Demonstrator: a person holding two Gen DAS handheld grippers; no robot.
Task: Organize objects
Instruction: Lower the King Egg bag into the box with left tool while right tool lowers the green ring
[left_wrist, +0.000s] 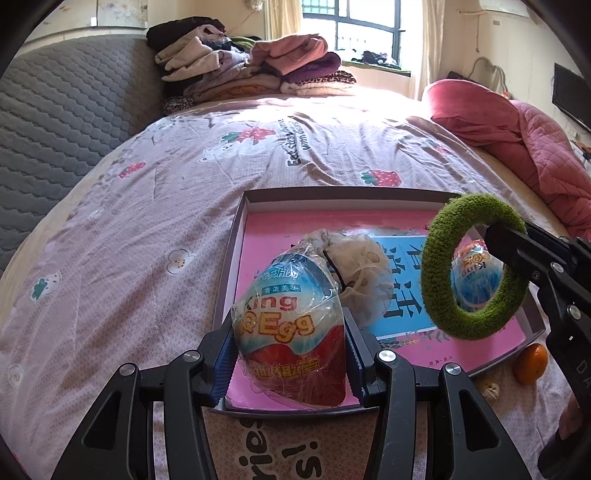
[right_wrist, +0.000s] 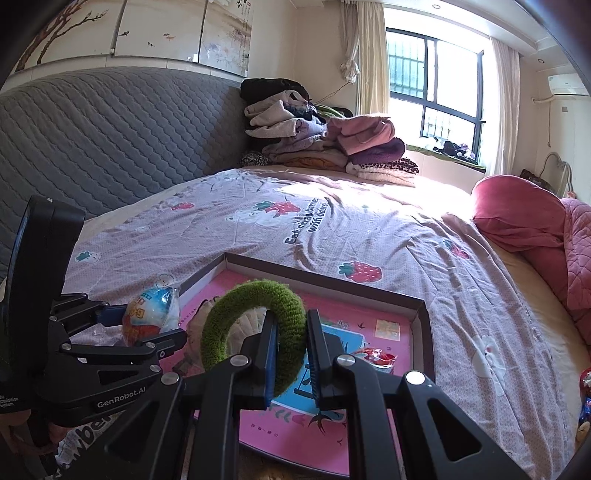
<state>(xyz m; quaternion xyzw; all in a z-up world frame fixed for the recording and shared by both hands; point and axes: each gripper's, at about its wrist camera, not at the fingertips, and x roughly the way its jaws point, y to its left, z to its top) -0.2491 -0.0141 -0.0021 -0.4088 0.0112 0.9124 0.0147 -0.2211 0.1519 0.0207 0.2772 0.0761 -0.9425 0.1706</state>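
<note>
1. The shallow box (left_wrist: 236, 236) with its pink printed floor lies on the bed (left_wrist: 147, 221), and it seems to be where the loose things are being gathered
2. Already inside: a pale net-like bundle (left_wrist: 364, 273) near the middle and a second wrapped egg (left_wrist: 474, 273) further right, seen through the ring in the left view; a small red wrapper (right_wrist: 378, 357) lies toward the right side
3. The left hand-held gripper (left_wrist: 291, 354) clamps a King Egg (left_wrist: 291, 325) in crinkly film, hanging over the box's near left corner, not yet set down
4. The right hand-held gripper (right_wrist: 291, 354) pinches a fuzzy green ring (right_wrist: 255, 325) by its rim, held upright above the box
5. Left outside, by the near right corner: an orange (left_wrist: 532, 363) and a small pale lump (left_wrist: 489, 389) on the bedsheet
6. My guess is roughly halfway: two pieces to drop in, two more to fetch
</note>
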